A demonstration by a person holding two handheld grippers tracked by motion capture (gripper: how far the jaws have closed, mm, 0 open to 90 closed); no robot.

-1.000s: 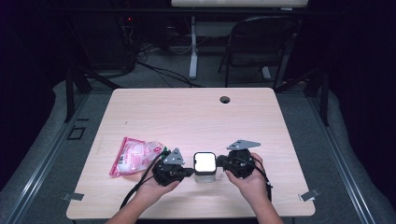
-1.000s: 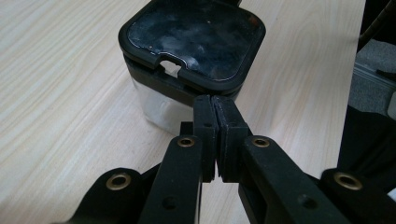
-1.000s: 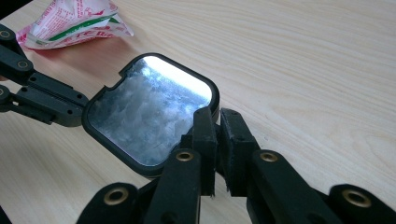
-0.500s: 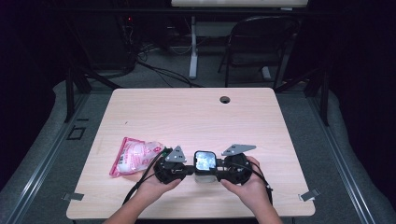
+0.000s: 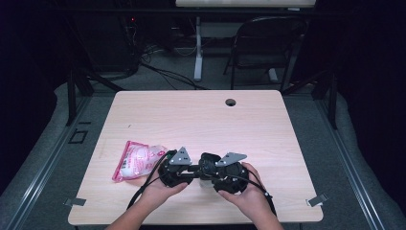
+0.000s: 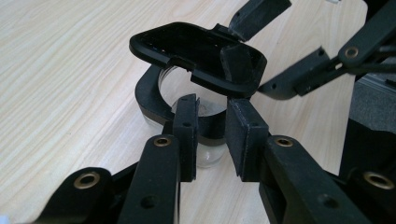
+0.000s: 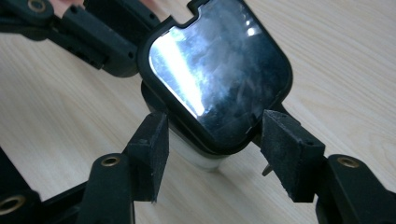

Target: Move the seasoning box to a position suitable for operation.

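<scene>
The container [image 6: 205,135], a small clear jar with a black collar, stands on the table [image 5: 201,120] in the lower centre of the high view, between the two grippers. Its black hinged lid [image 6: 198,56] is raised and tilted; in the right gripper view the lid [image 7: 219,74] takes the upper centre of the frame, its glossy face turned toward the camera, with the pale jar body [image 7: 196,154] just beneath it.

The left gripper [image 6: 212,133] sits in the lower centre of the left gripper view. Its jaws have just been opening; the pads stand close on either side of the black collar, and whether they press on it cannot be told.

The right gripper [image 7: 212,149] has also just been opening. Its jaws stand wide, one at each lower corner of the lid, the pads apart from it.

In the high view, a pink packet [image 5: 139,159] lies on the table just left of the left gripper [image 5: 179,170].
</scene>
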